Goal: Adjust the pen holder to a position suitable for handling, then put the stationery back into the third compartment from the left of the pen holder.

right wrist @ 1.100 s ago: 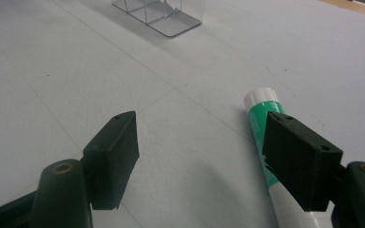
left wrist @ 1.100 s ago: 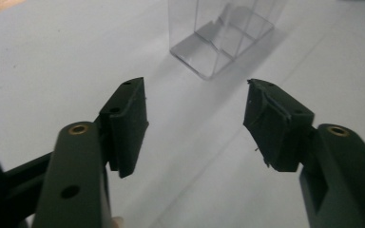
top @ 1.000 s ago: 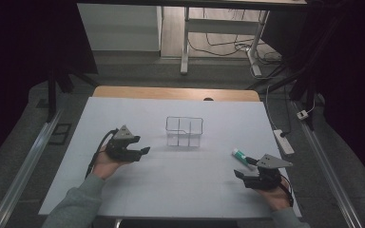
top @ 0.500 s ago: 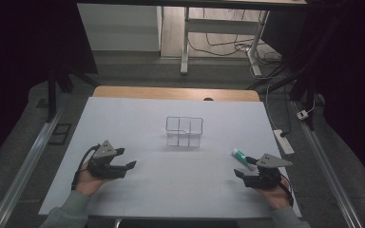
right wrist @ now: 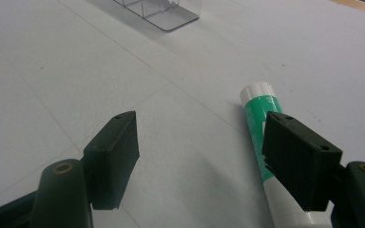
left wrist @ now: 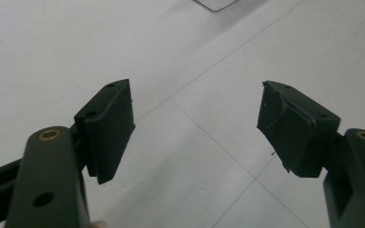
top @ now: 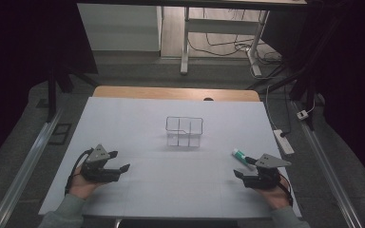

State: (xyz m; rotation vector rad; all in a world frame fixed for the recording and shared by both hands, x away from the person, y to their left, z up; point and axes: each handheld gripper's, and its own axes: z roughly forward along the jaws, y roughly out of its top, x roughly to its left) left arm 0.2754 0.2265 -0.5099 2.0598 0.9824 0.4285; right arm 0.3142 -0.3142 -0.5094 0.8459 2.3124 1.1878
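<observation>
- Black jaws of the right gripper (right wrist: 199, 156) stand apart over the white surface (top: 138, 128), and nothing is pressed between them.
- Just beside its right jaw lies a green-and-white tube (right wrist: 261, 123), flat on the surface, partly hidden behind that jaw.
- The left gripper (left wrist: 195, 123) has just been opening its jaws; they are wide now, with only bare surface between.
- Farther out, a clear plastic organizer (top: 184, 131) stands near the middle of the surface, well apart from both grippers.

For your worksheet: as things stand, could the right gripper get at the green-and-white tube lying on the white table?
Probably yes. The right gripper stands open, and the green-and-white tube lies just beside one jaw with nothing between them on the white table.
</observation>
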